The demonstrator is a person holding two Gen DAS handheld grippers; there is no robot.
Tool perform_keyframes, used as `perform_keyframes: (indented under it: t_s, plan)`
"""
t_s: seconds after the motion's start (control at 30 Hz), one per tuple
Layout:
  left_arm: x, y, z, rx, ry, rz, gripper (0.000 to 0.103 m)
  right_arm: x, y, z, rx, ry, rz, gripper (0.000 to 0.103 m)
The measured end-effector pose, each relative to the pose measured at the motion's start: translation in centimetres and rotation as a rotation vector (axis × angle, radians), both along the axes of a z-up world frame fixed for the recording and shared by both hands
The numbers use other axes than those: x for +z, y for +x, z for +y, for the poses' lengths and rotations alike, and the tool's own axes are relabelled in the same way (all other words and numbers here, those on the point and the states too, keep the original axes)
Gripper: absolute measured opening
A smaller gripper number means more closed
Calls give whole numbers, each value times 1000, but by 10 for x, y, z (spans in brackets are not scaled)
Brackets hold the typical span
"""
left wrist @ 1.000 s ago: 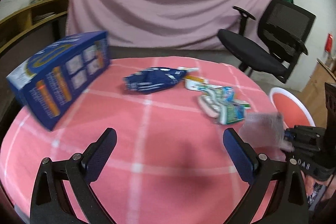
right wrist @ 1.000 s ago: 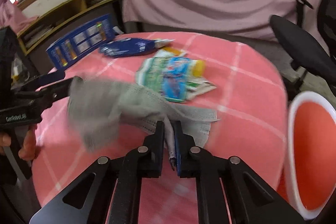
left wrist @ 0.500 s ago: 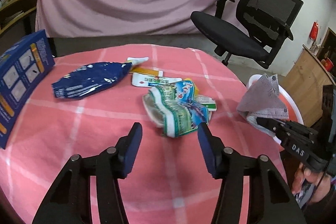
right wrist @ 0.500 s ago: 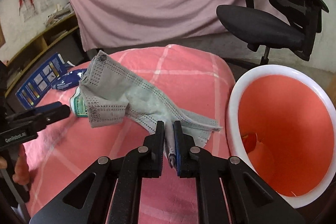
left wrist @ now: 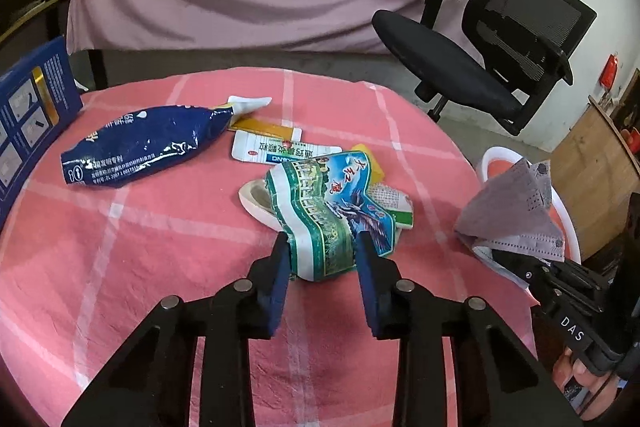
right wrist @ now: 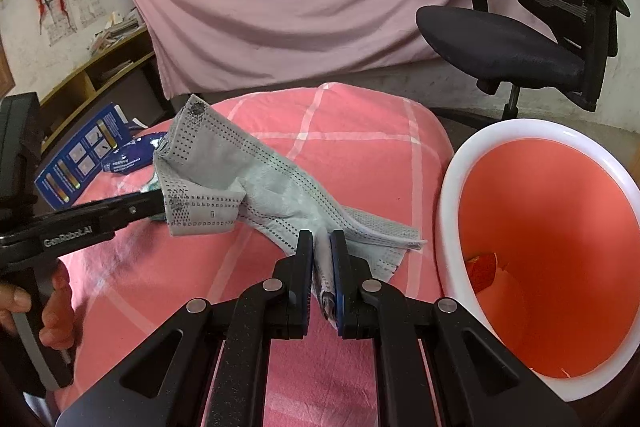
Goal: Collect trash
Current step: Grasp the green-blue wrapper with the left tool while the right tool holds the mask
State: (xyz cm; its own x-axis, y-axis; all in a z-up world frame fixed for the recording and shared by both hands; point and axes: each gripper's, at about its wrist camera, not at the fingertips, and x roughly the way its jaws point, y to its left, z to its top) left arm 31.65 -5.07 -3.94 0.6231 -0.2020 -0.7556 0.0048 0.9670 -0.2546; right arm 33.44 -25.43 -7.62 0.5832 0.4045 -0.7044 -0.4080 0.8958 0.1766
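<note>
My right gripper (right wrist: 321,241) is shut on a grey face mask (right wrist: 244,183) and holds it above the table's right edge, just left of the orange bin with a white rim (right wrist: 448,195). The mask also shows in the left wrist view (left wrist: 516,211). My left gripper (left wrist: 320,247) has its jaws closed in around the near end of a crumpled green and blue wrapper (left wrist: 332,211) on the pink checked tablecloth (left wrist: 120,267). A dark blue bag (left wrist: 144,147) and flat white packets (left wrist: 272,151) lie behind it.
A blue box (left wrist: 28,111) stands at the table's left edge. A black office chair (left wrist: 500,55) is behind the table on the right, before a pink drape. Some scraps lie in the bin (right wrist: 484,267). Shelves stand at the far left (right wrist: 100,75).
My left gripper moved forward onto the green and blue wrapper and its jaws narrowed around it. My right gripper carried the mask right, beside the bin.
</note>
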Motion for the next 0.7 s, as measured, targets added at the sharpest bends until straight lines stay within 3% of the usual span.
perform_keyframes:
  t_s: [0.37,0.7]
  plan:
    - [11,-13,-20,-68,49,-98,2,-1,1,-1,9,13,8,7]
    - [24,-47,-31,-66,131,-278,0,4,-8,3,44,18,-40,6]
